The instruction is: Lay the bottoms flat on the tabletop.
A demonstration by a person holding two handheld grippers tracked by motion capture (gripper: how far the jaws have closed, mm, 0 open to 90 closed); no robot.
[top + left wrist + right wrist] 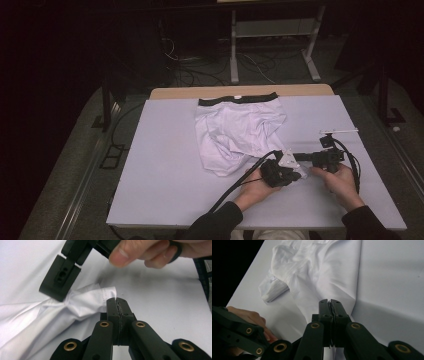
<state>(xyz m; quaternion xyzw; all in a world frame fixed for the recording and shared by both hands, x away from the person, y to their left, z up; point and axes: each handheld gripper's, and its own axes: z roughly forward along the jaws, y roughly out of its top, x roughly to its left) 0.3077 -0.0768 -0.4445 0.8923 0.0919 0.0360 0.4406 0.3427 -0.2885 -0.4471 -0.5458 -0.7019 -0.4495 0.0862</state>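
Both tongs sit close together near the front right of the tabletop in the high view: the left tongs are held in a hand that comes in from the bottom edge with the palm turned up, and the right tongs lie level and aim leftward from the right hand. Between them and the far edge lie the white boxer shorts, spread flat with the black waistband along the far side and the legs toward the person, so the long axis runs from far to near; the nearest leg corner reaches the tongs. From the left gripper view, the left tongs are clenched, jaws pressed together on a hemmed corner of the shorts, while the right tongs come down from above, just beside on the same bunched fold. From the right gripper view, the right tongs are likewise pressed tight, gripping a stretch of the cloth, which runs away from them up and to the left toward a crumpled leg opening, and the left hand shows at lower left.
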